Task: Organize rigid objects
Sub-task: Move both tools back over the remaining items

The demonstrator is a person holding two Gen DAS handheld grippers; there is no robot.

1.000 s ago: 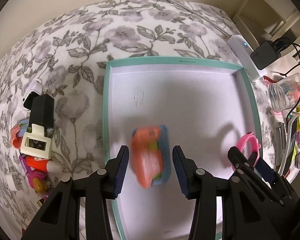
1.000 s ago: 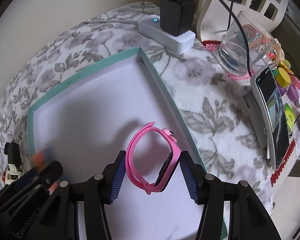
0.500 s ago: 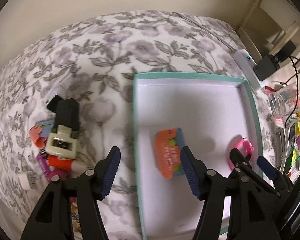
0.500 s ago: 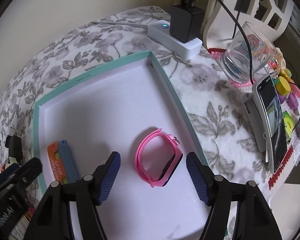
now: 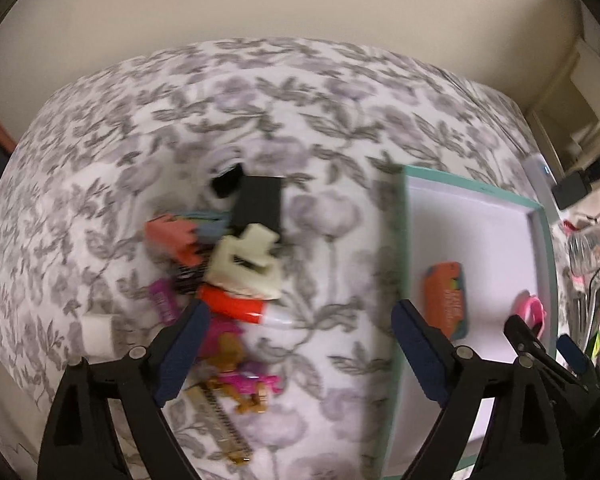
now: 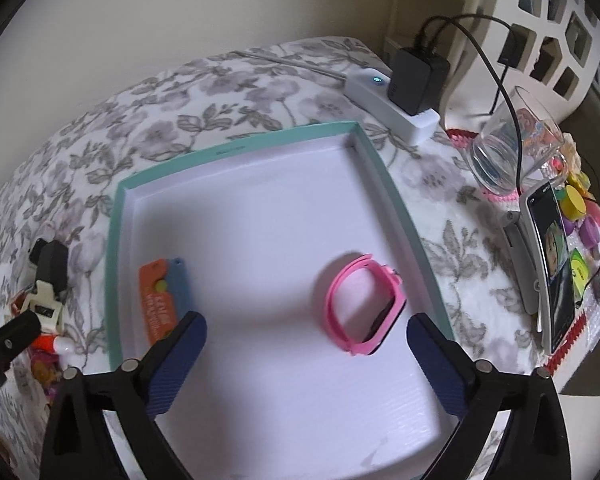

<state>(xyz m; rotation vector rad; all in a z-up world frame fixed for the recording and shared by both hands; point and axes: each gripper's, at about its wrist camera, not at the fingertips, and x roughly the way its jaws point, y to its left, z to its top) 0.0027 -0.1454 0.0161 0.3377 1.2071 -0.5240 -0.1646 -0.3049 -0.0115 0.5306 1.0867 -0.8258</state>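
Pink watch (image 6: pixel 366 306) and orange-and-blue case (image 6: pixel 164 296) are seen lying apart in the teal-rimmed box (image 6: pixel 236 148); both grippers' jaws are opening, empty. Next, the left gripper (image 5: pixel 298 354) must be lowered onto the toy pile (image 5: pixel 236 264).

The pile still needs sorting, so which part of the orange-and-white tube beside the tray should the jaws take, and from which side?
Grip the orange tube across its bare white cap end, coming from above. Its other end is tucked under the cream block, so only that end looks free.
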